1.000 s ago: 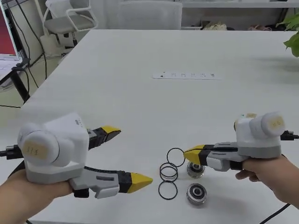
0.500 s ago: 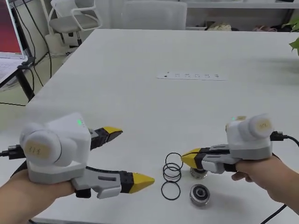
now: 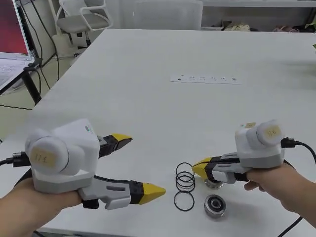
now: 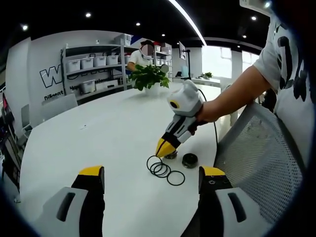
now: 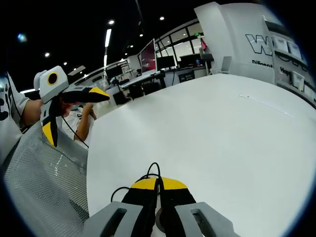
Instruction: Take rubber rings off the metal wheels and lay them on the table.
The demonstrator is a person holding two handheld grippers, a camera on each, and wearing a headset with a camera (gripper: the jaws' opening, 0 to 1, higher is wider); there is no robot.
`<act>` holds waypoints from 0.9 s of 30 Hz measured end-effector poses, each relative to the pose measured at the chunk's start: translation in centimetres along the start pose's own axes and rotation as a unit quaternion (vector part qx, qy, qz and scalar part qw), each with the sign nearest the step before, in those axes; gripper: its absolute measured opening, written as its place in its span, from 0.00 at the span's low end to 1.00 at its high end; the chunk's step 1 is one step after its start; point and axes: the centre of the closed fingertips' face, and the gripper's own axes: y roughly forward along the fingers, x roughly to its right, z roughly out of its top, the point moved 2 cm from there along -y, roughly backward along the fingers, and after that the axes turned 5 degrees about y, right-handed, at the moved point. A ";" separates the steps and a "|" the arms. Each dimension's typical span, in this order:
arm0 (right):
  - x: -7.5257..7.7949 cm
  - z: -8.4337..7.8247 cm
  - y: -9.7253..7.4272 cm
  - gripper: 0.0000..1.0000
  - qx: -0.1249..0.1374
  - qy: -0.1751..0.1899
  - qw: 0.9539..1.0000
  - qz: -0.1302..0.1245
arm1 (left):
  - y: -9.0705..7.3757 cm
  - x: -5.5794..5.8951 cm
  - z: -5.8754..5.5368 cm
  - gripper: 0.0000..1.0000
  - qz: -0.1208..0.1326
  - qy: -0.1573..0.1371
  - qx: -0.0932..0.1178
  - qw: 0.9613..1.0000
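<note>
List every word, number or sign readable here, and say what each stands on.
"W", big letters cut off, on the back wall.
"Diligent", smaller, below it; the rest cut off.
Handwriting on the left label, on the left gripper: too blurred.
Writing on the right label, on the right gripper: too blurred.
Marks on the strip on the table: too small.

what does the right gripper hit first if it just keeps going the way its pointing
Most likely the rubber rings, lying just ahead of the right gripper. Its height over them is unclear; if it passes above, only bare table shows beyond.
</note>
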 end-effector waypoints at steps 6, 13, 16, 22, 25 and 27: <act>0.4 -0.1 0.2 0.00 -0.004 -0.001 1.000 -0.005 | 0.0 -0.1 0.0 0.76 0.001 -0.002 0.000 1.000; 0.6 -0.2 0.6 0.00 -0.010 -0.006 1.000 -0.008 | 0.1 0.1 -0.2 0.76 0.000 -0.001 -0.005 1.000; 0.8 -0.3 0.8 0.00 -0.013 -0.008 1.000 -0.012 | 0.1 0.1 -0.2 0.76 0.000 -0.003 -0.005 1.000; 0.9 -0.3 0.9 0.00 -0.014 -0.009 1.000 -0.015 | 0.1 0.1 -0.3 0.75 0.000 -0.004 -0.006 1.000; 1.0 -0.3 1.0 0.00 -0.016 -0.011 1.000 -0.016 | 0.2 0.1 -0.4 0.75 -0.001 -0.004 -0.008 1.000; 1.1 -0.4 1.1 0.01 -0.017 -0.011 1.000 -0.018 | 0.2 0.2 -0.4 0.75 -0.002 -0.004 -0.009 1.000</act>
